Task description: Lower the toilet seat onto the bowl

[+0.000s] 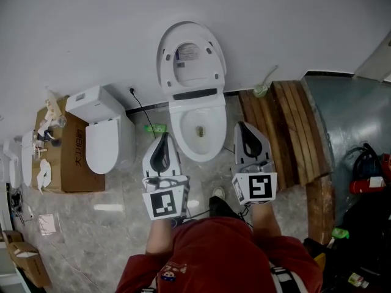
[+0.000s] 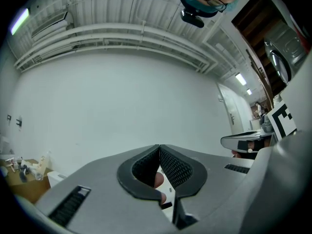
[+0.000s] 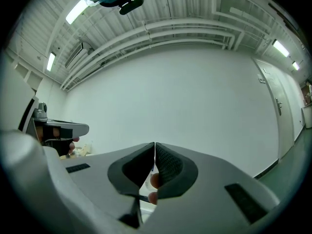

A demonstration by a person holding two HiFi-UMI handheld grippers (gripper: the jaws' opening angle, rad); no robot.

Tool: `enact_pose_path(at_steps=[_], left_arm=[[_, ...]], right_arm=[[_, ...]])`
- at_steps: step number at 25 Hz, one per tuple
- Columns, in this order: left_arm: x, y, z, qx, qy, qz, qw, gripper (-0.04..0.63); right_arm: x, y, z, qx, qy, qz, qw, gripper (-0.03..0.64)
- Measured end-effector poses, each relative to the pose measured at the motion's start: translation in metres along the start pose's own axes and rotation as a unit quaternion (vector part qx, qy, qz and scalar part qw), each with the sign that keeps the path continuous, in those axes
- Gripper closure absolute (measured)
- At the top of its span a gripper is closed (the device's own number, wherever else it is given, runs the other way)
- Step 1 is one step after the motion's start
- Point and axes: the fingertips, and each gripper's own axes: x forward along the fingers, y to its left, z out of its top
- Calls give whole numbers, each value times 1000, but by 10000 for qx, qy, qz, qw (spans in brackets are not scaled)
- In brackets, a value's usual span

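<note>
Toilet seat (image 1: 215, 66) is the far goal: nearest, the left gripper (image 1: 163, 137) and right gripper (image 1: 242, 127), each closed tight on nothing, flank the front of the bowl (image 1: 178, 126), and behind it the seat stands raised against the wall (image 1: 91, 29), so best tip its top edge forward slowly.

In their own views the left gripper (image 2: 159, 147) and right gripper (image 3: 154, 144) hide the toilet bowl (image 1: 197, 130) behind their bodies; only a pale sliver shows beneath the jaws. The sticker (image 1: 186, 54) above the bowl is too small to read. Clutter on the cardboard box (image 1: 68, 159) left of the bowl is indistinct.
</note>
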Motion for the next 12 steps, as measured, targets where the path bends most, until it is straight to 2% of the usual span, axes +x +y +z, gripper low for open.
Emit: enact_pose_path(at_steps=[4,12], left_arm=[[29,-4,-12,63,132,125,9998,583],[67,-16,-11,122,110,223,9996,583]], right_arm=[[19,-21,-11,156,38,56,9999,600],[51,-52,-12,229,-86,143,9996,600]])
